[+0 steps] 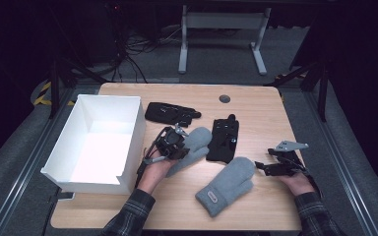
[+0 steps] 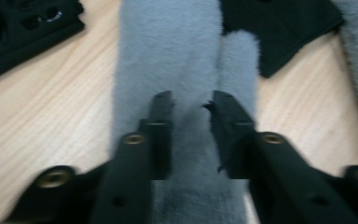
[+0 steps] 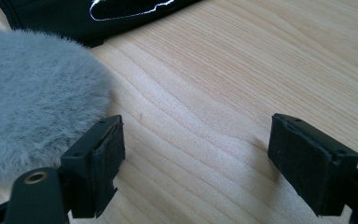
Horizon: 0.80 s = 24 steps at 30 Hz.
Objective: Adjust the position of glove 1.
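Beside the white box point(image 1: 98, 142), the left hand-held gripper point(image 2: 193, 105) stood partly spread over a grey mitten point(image 2: 177, 60) on the surface point(image 1: 256, 103), pads not pressing. Its twin point(image 1: 229, 189) lay near the right hand-held gripper point(image 3: 196, 163), spread wide.

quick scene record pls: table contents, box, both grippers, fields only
table: wooden
box: white, open top, left side of the table, nothing seen inside
grey mittens: two; one under the left gripper, one near the front edge
black gloves: two; one beside the box, one between the mittens
left gripper: jaws partly open astride the mitten, pads not seen pressing
right gripper: open over bare wood, beside the front mitten, nothing between the jaws
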Available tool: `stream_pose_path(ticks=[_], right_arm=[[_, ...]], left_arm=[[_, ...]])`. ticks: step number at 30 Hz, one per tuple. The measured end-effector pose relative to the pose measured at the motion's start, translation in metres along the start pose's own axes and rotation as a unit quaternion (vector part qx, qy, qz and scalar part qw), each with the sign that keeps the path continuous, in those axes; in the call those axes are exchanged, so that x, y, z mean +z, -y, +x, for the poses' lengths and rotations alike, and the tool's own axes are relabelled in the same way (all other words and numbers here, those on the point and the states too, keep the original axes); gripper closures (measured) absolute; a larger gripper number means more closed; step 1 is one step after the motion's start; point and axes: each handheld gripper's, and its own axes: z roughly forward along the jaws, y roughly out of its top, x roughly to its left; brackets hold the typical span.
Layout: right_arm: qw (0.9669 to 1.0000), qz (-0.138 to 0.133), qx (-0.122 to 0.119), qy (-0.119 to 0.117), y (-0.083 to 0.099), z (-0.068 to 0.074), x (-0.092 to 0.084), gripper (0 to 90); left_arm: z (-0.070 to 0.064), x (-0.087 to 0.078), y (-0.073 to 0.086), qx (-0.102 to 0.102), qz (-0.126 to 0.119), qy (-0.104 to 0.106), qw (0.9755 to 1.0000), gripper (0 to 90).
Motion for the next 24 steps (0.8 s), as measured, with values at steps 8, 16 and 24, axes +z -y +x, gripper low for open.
stream_pose_path(ticks=[8, 16, 24], right_arm=[[1.0000, 0.000, 0.000, 0.000, 0.000, 0.000, 0.000, 19.2], [1.0000, 0.000, 0.000, 0.000, 0.000, 0.000, 0.000, 19.2], [1.0000, 0.000, 0.000, 0.000, 0.000, 0.000, 0.000, 19.2]], left_arm=[[0.008, 0.019, -0.002, 0.016, 0.009, 0.006, 0.9998, 30.4], [0.015, 0.032, 0.008, 0.003, 0.013, 0.036, 0.9993, 40.6], [0.015, 0.028, 0.009, 0.010, 0.010, 0.042, 0.9990, 72.2]])
